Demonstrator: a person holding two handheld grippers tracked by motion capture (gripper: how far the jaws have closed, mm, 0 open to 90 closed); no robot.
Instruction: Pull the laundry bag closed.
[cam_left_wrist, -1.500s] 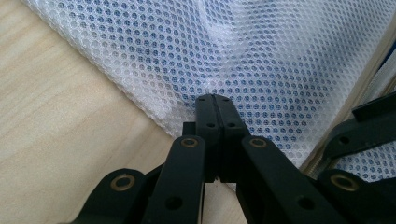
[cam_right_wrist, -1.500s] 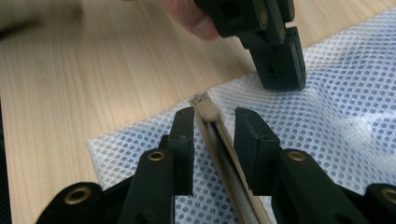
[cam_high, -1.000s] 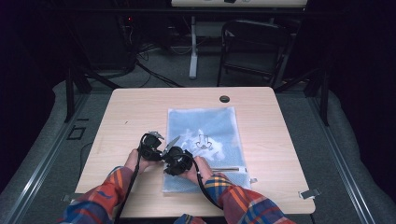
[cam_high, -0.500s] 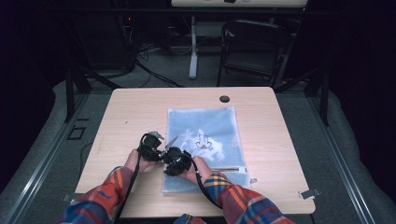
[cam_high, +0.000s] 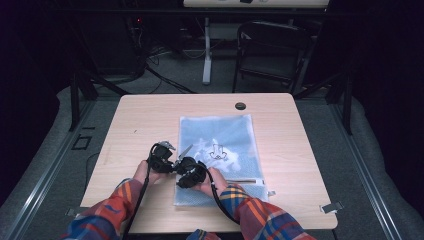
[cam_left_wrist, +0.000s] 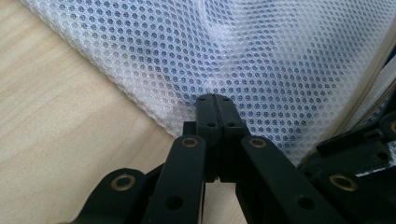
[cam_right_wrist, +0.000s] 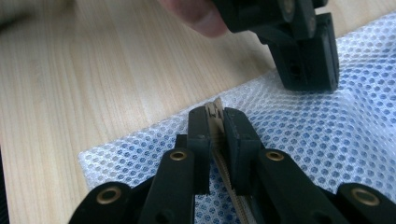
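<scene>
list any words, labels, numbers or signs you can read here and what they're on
No readable words or numbers.
The white mesh bag bears a dark printed mark near its middle, too small and blurred in the high view to read.
The zipper pull clamped in the right gripper carries no legible marking.
The wooden table is unmarked.

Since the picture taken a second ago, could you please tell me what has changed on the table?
The right gripper has just been closing its jaws, now shut on the zipper pull of the mesh bag. The left gripper stays clamped on the mesh; hands and bag kept their places.
</scene>
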